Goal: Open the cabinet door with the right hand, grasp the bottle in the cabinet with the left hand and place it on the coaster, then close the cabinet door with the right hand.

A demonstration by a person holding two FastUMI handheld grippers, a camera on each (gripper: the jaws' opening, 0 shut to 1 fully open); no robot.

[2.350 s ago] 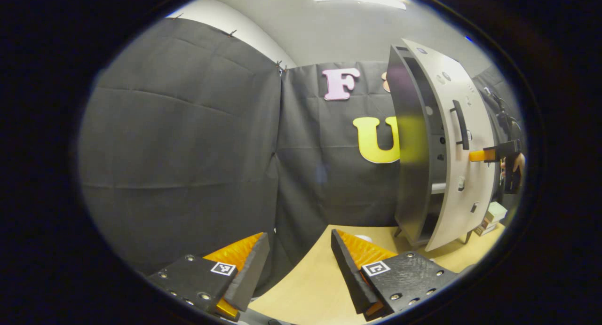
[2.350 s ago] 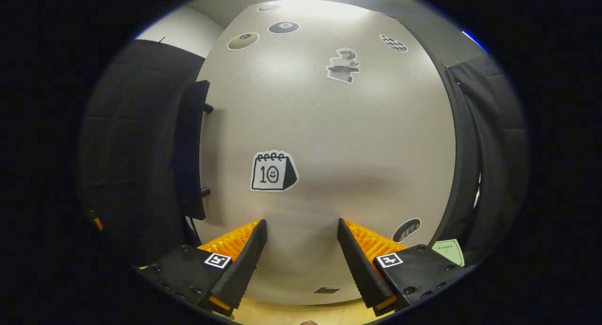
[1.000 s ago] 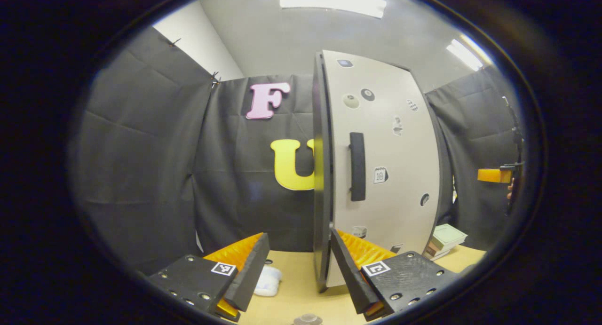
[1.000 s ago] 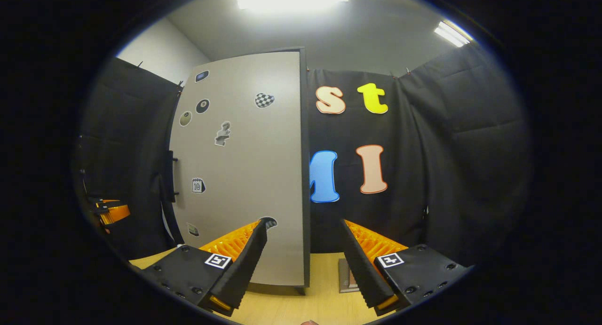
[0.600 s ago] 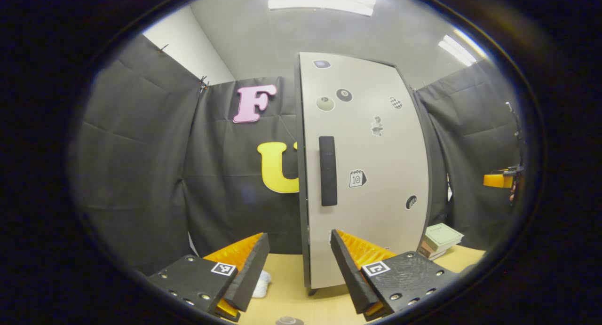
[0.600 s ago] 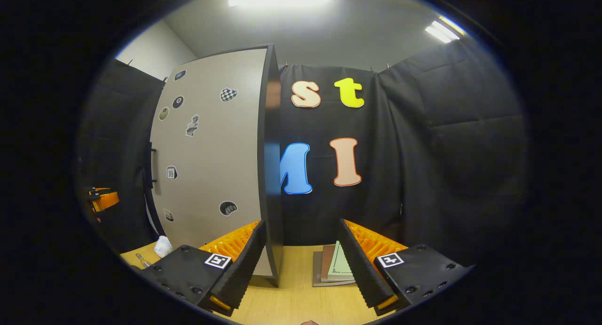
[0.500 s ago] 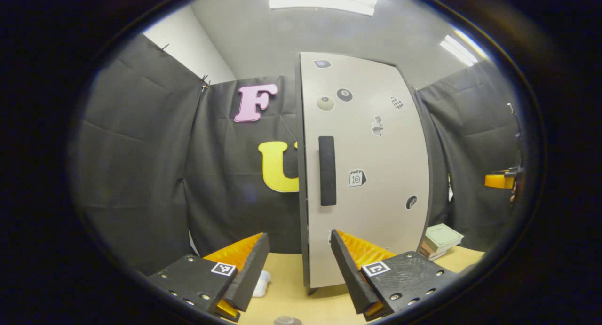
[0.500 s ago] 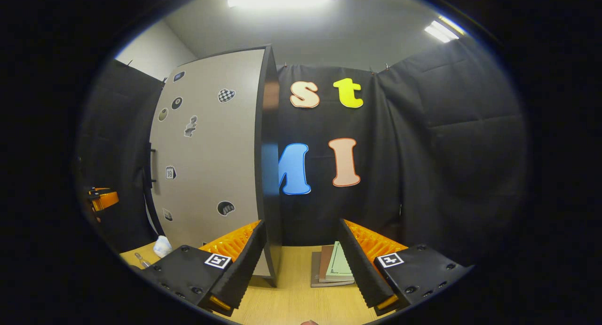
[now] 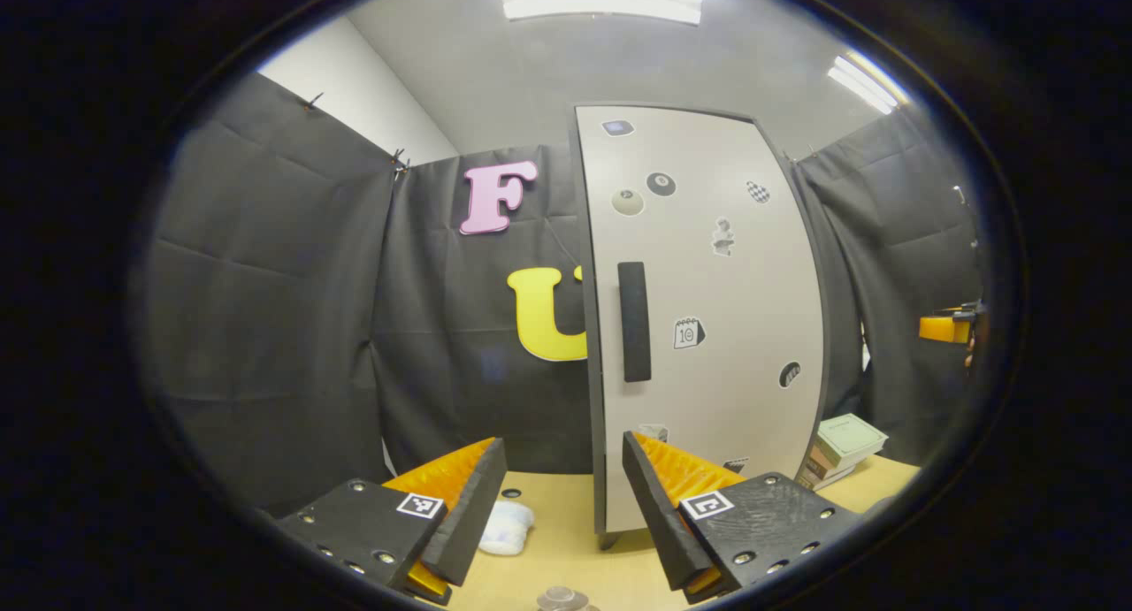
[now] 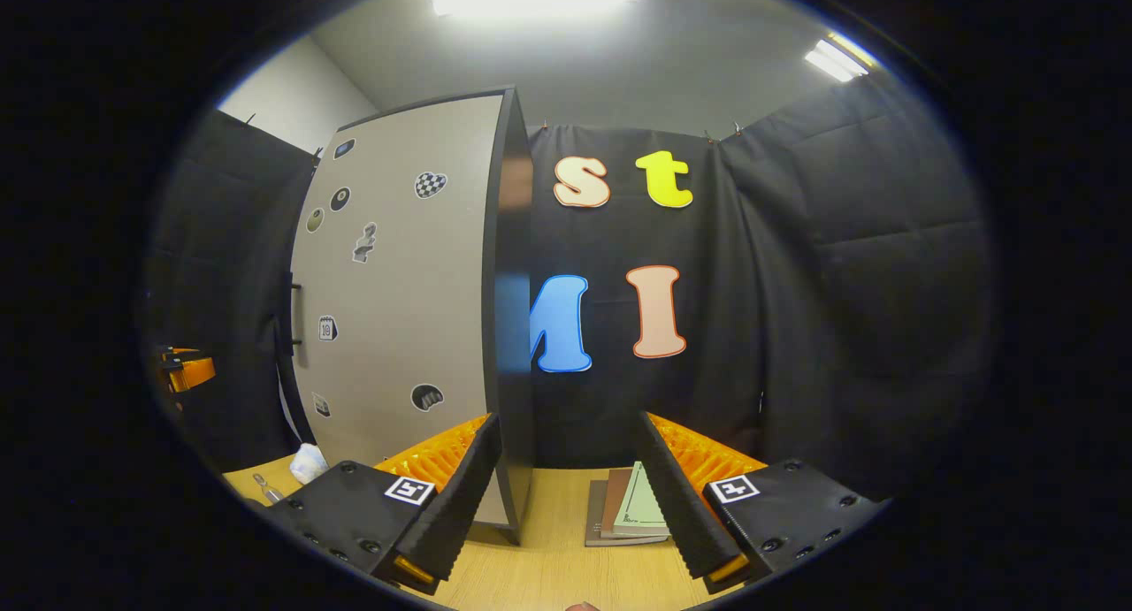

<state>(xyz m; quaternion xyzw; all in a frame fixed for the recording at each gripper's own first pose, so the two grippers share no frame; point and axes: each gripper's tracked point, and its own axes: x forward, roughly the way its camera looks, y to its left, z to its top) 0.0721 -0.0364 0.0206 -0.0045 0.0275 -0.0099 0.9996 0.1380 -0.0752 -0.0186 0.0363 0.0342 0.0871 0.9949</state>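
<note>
The grey cabinet (image 9: 707, 328) stands on the wooden table with its sticker-covered door shut flush and its black handle (image 9: 633, 321) upright. My left gripper (image 9: 557, 496) hangs open in front of it, a short way off, with nothing between its fingers. A small round cap-like top (image 9: 566, 599) peeks up at the bottom edge below the fingers; I cannot tell what it stands on. In the right gripper view the cabinet (image 10: 398, 284) is seen from its right corner, and my right gripper (image 10: 566, 496) is open and empty beside that corner. The right gripper (image 9: 946, 328) also shows far right.
A crumpled white wad (image 9: 506, 527) lies on the table (image 9: 566, 549) left of the cabinet's foot. A stack of books (image 10: 628, 505) lies right of the cabinet, also seen as books (image 9: 840, 447). The left gripper (image 10: 181, 370) shows at the far left.
The door, ajar with the right gripper against it 2.4 s ago, is now shut. Both grippers have backed away from the cabinet; in the last half second they only drifted slightly.
</note>
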